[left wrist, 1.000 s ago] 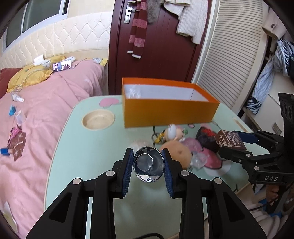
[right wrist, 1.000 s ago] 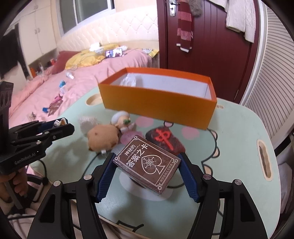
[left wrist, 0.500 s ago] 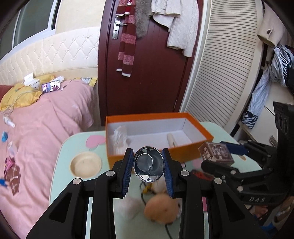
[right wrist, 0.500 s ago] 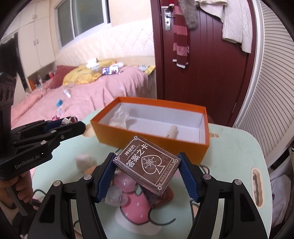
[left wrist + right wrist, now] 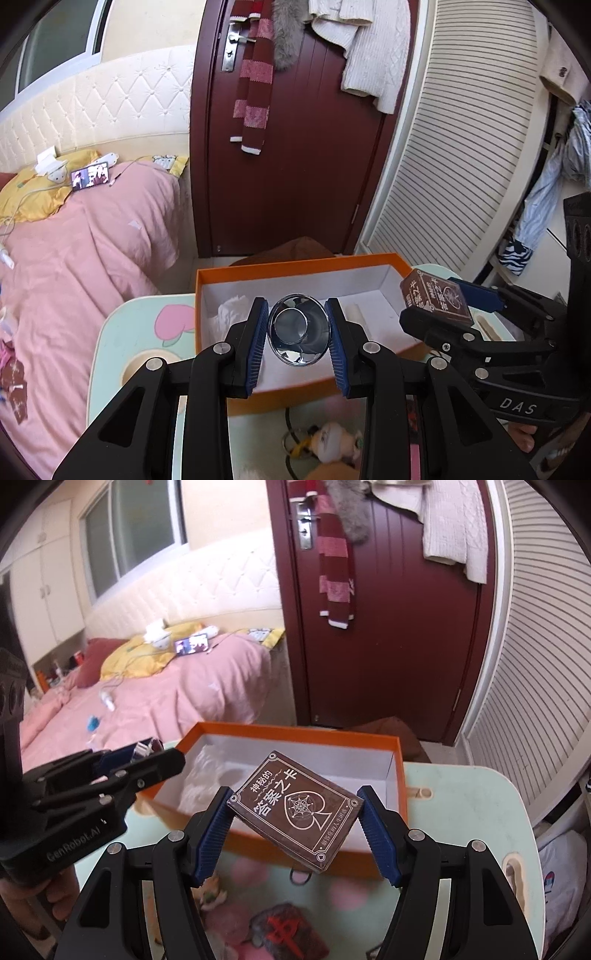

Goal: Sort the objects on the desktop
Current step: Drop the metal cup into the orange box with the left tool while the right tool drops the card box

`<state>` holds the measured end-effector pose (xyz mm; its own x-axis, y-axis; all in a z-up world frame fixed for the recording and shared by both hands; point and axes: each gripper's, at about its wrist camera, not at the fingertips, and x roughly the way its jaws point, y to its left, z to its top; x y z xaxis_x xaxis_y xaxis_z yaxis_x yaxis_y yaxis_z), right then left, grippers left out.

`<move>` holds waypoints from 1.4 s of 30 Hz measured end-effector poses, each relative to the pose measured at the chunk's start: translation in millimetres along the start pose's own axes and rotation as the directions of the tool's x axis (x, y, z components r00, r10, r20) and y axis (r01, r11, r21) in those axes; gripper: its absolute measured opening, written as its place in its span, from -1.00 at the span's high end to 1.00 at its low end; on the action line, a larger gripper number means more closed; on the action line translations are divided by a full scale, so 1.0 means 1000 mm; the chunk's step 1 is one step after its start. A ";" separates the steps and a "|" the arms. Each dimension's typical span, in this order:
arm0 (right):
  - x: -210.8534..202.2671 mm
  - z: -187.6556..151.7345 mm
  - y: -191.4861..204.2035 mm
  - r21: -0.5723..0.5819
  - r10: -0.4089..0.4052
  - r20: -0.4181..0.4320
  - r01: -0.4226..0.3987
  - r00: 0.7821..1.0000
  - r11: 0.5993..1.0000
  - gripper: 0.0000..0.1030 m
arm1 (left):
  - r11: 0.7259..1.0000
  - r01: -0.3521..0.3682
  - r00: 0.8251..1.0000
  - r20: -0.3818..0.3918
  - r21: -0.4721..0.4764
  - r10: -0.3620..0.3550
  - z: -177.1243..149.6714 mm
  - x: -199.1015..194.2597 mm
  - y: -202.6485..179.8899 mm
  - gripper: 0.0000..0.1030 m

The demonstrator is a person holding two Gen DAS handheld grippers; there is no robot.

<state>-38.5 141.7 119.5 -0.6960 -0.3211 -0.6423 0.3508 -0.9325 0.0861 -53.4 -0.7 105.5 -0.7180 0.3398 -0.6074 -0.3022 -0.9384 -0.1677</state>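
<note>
Gripping shiny cup (image 5: 298,335), left gripper (image 5: 297,341) has blue pads tight on cup's sides, mouth facing camera, raised over near wall of orange box (image 5: 291,266). Right gripper (image 5: 295,821) clamped on brown card pack (image 5: 293,808), tilted, also raised at box's near wall. Box open on green table (image 5: 465,834); white crumpled stuff inside. Plush toy (image 5: 338,439) on table below.

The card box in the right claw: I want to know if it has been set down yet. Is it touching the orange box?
Cannot tell. In the right wrist view the card box, clamped in the right claw, overlaps the orange box, showing neither contact nor gap.
</note>
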 end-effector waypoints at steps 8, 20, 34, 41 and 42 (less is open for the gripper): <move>0.024 0.005 -0.001 0.008 -0.002 -0.016 0.002 1.000 1.000 -0.32 | 1.000 -0.012 0.998 -0.055 -0.009 0.012 -0.002 0.026 0.003 0.35; 0.055 -0.010 -0.018 0.052 0.012 -0.113 -0.007 0.993 0.999 -0.38 | 0.995 -0.091 0.989 -0.109 0.044 0.096 -0.033 0.061 0.008 -0.11; 0.026 -0.006 -0.018 0.110 0.069 -0.026 -0.066 0.997 0.992 -0.46 | 0.998 -0.045 0.997 -0.064 -0.044 0.042 -0.042 0.038 0.022 -0.23; -0.015 -0.014 -0.003 0.047 0.063 0.007 -0.063 0.998 0.997 -0.52 | 0.998 -0.059 0.998 -0.039 -0.028 0.058 -0.051 -0.019 0.017 -0.42; -0.022 -0.018 -0.002 0.045 0.063 0.008 -0.064 0.998 0.997 -0.54 | 0.998 -0.060 0.997 -0.044 -0.024 0.059 -0.053 -0.025 0.017 -0.42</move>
<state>-12.9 154.0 119.8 -0.6772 -0.3808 -0.6295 0.3660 -0.9166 0.1608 -7.0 -28.8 76.4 -0.7061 0.2810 -0.6500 -0.2436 -0.9583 -0.1497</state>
